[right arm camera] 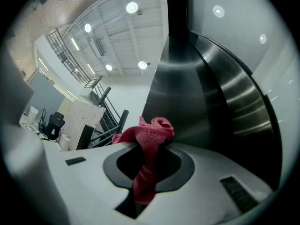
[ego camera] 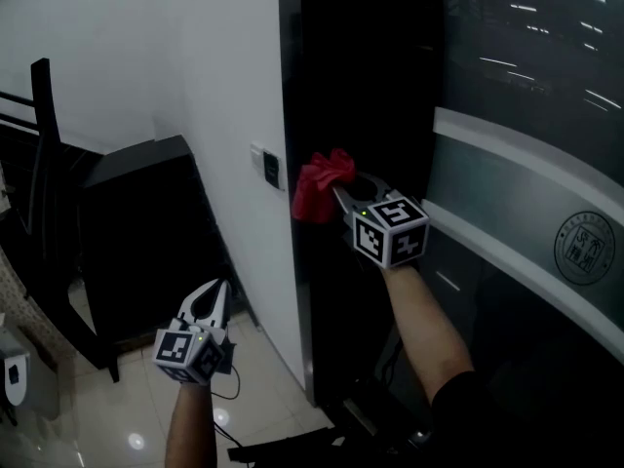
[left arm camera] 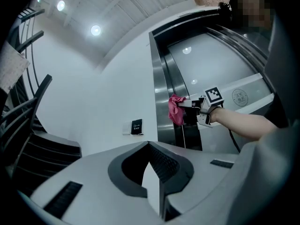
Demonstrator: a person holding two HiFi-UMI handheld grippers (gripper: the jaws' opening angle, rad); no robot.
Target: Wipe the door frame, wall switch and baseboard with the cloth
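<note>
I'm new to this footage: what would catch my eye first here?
The red cloth, clamped in the right hand-held gripper at the dark door frame, stands out most. Left of it a small wall switch sits on the white wall, and the left hand-held gripper hangs lower, shut and empty.

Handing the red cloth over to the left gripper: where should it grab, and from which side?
Grip the bunched free end of the cloth that sticks out past the right gripper tips. Come in from the wall side: the tail runs back between those jaws, and the door frame appears to sit right behind it.
</note>
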